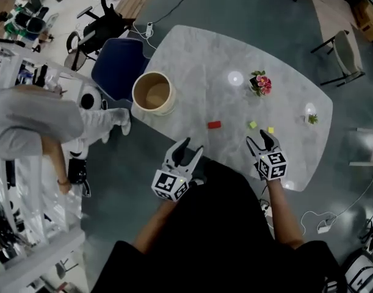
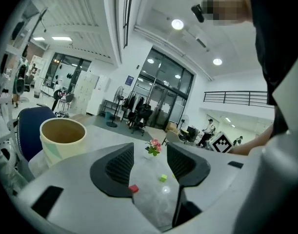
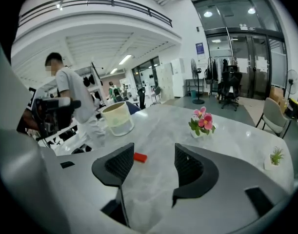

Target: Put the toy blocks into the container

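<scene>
A red block [image 1: 214,125] lies near the middle of the marble table [image 1: 198,60], with a green block [image 1: 252,125] and a yellow block [image 1: 270,130] to its right. The round cream container [image 1: 153,93] stands empty at the table's left edge. My left gripper [image 1: 187,147] is open near the front edge, empty, below the red block [image 2: 133,188]; the green block [image 2: 163,178] and container [image 2: 62,140] show beyond it. My right gripper [image 1: 263,143] is open and empty, just below the yellow block. The right gripper view shows the red block [image 3: 140,157] and container [image 3: 117,119].
A small pot of pink flowers [image 1: 260,83] stands on the table's far side, and a tiny green plant [image 1: 312,119] at its right edge. A blue chair [image 1: 116,66] sits behind the container. A person in grey [image 1: 33,119] stands at the left.
</scene>
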A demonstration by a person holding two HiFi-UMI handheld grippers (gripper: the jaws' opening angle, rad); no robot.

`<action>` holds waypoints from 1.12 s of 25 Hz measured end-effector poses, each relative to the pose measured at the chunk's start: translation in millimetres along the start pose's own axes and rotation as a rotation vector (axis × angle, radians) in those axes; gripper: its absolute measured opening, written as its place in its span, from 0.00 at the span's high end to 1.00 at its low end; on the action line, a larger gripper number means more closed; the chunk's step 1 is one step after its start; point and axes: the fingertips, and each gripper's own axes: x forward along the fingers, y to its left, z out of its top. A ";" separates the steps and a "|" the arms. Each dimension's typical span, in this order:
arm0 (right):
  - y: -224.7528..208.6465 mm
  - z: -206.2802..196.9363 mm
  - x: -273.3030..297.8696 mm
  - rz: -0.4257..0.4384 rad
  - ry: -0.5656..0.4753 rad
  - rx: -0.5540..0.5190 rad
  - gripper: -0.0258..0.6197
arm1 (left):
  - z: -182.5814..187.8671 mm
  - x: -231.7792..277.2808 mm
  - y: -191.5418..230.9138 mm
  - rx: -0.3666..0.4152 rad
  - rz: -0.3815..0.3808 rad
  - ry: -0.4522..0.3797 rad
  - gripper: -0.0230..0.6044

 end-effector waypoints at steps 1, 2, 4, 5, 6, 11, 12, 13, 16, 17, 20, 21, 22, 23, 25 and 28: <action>-9.0 -7.7 8.6 0.001 0.023 -0.003 0.60 | 0.3 3.7 4.1 -0.008 0.017 0.002 0.66; -17.5 -15.2 17.0 0.003 0.043 -0.003 0.60 | 0.3 6.8 8.1 -0.013 0.034 0.005 0.66; -33.0 -30.3 32.7 0.007 0.078 0.002 0.60 | -1.4 12.1 14.2 -0.015 0.062 0.013 0.66; -40.3 -38.1 40.0 0.009 0.096 0.001 0.60 | -2.8 14.8 16.3 -0.014 0.073 0.019 0.66; -47.2 -46.0 46.9 0.011 0.117 -0.005 0.60 | -4.2 17.3 17.8 -0.012 0.082 0.026 0.66; -74.2 -81.6 76.8 0.000 0.218 -0.047 0.60 | 0.2 20.2 22.8 -0.075 0.127 0.011 0.66; -79.7 -87.1 82.3 -0.012 0.233 -0.053 0.60 | 3.9 20.1 23.1 -0.090 0.131 0.000 0.66; -84.4 -92.6 87.5 -0.023 0.248 -0.061 0.60 | 7.3 20.2 23.1 -0.093 0.130 -0.005 0.66; -92.4 -106.8 102.2 -0.044 0.291 -0.081 0.60 | 12.4 18.9 26.9 -0.072 0.112 -0.001 0.66; -94.7 -110.1 107.4 -0.049 0.303 -0.080 0.60 | 12.3 18.2 29.9 -0.071 0.106 0.000 0.66; -97.9 -117.1 120.6 -0.068 0.333 -0.055 0.60 | 8.9 16.9 41.6 -0.092 0.086 0.012 0.66; -98.1 -118.7 123.5 -0.076 0.343 -0.041 0.60 | 10.1 17.4 45.1 -0.097 0.077 0.011 0.66; -98.5 -119.9 126.1 -0.083 0.356 -0.031 0.60 | 12.4 18.2 47.7 -0.097 0.068 0.007 0.66; -98.8 -120.9 128.1 -0.089 0.370 -0.027 0.61 | 14.1 18.9 49.6 -0.095 0.062 0.003 0.66; -100.2 -123.2 130.3 -0.100 0.401 -0.033 0.62 | 13.3 19.6 52.3 -0.098 0.061 -0.003 0.66; -106.2 -128.5 130.6 -0.122 0.432 -0.048 0.71 | 7.5 20.4 51.9 -0.104 0.063 0.004 0.66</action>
